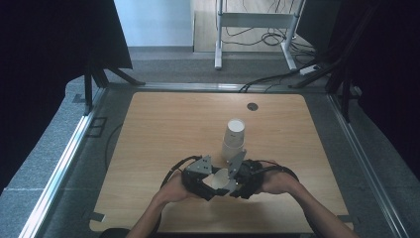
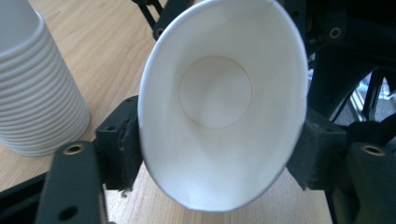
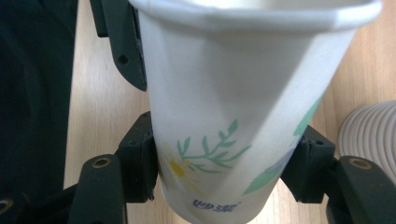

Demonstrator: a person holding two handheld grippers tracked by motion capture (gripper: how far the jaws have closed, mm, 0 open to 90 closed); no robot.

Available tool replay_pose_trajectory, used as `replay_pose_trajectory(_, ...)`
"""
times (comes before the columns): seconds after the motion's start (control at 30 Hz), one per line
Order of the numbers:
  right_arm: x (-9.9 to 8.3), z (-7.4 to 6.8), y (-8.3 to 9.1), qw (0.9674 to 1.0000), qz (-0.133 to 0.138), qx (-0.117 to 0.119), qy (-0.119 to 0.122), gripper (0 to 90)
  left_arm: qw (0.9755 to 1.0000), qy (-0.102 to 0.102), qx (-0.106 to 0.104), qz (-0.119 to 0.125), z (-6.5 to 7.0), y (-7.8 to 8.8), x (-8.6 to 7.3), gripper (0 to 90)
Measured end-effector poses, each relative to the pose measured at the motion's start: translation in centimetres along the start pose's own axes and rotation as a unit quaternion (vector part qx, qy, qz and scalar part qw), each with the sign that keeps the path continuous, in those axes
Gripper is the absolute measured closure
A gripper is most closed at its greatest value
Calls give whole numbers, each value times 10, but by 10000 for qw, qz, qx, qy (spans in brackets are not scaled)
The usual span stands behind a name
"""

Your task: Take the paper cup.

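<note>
- The table [image 1: 163, 129] is pale wood. Both forearms come in from its near edge, and the hands meet at the near middle.
- A stack of paper cups [image 1: 233, 139] stands upright just beyond the hands, with nothing visible inside the top cup.
- A single paper cup [image 1: 218, 179] lies tipped between the two tools, empty and squeezed oval.
- The right gripper [image 3: 224, 179] is clenched on the cup's lower body.
- The left gripper [image 2: 219, 149] has pads touching the cup's rim on both sides.
</note>
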State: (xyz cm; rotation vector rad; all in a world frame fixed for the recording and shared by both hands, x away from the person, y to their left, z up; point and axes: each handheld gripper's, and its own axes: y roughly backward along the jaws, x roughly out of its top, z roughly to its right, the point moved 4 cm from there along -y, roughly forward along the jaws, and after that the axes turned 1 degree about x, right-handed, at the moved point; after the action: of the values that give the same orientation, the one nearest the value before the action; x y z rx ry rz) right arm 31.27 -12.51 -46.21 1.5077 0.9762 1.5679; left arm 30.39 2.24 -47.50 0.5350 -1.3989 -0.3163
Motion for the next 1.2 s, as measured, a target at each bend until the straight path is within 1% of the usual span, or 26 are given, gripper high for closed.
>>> replay_pose_trajectory(0.03,-1,0,1,9999,147,18,-57,375,10000,28,1,37,-1,1,0,270)
replay_pose_trajectory(0.1,-5,-1,2,9991,386,-43,-170,374,9999,77,21,89,-1,2,1,246)
replay_pose_trajectory(0.13,-8,-2,2,9984,517,-31,-224,374,9999,96,19,124,-2,3,2,239)
replay_pose_trajectory(0.23,-14,-3,1,9952,895,-101,-383,373,9997,139,7,200,-2,3,4,222)
replay_pose_trajectory(0.27,-16,-3,0,9936,1022,-162,-452,373,9997,142,6,217,-1,3,4,221)
replay_pose_trajectory(0.3,-18,-4,-1,9913,1191,-174,-530,373,9996,151,12,228,-1,3,5,215)
replay_pose_trajectory(0.37,-20,-6,-4,9883,1395,-181,-594,372,9994,200,24,273,-1,3,6,209)
replay_pose_trajectory(0.43,-22,-8,-8,9856,1563,-250,-603,372,9992,224,-4,327,-1,3,6,209)
replay_pose_trajectory(0.47,-22,-10,-10,9837,1662,-235,-649,372,9992,224,-8,335,-1,3,7,209)
replay_pose_trajectory(0.57,-23,-11,-16,9792,1872,-285,-728,372,9991,227,-40,369,0,3,7,211)
replay_pose_trajectory(0.73,-23,-12,-20,9753,2054,-267,-768,370,9991,203,-25,371,1,1,8,245)
replay_pose_trajectory(0.8,-22,-12,-22,9745,2089,-254,-785,368,9992,178,36,350,1,0,8,273)
replay_pose_trajectory(0.87,-22,-12,-23,9738,2108,-234,-818,367,9993,168,46,344,2,1,8,293)
replay_pose_trajectory(0.97,-23,-11,-24,9731,2142,-233,-820,362,9994,132,63,324,2,0,9,313)
replay_pose_trajectory(1.07,-24,-10,-25,9725,2151,-196,-873,350,9996,83,106,267,2,0,10,323)
replay_pose_trajectory(1.13,-25,-9,-25,9720,2138,-187,-960,318,9995,90,149,254,2,1,12,327)
replay_pose_trajectory(1.2,-27,-7,-25,9704,2143,-280,-1076,265,9994,81,231,229,2,2,14,328)
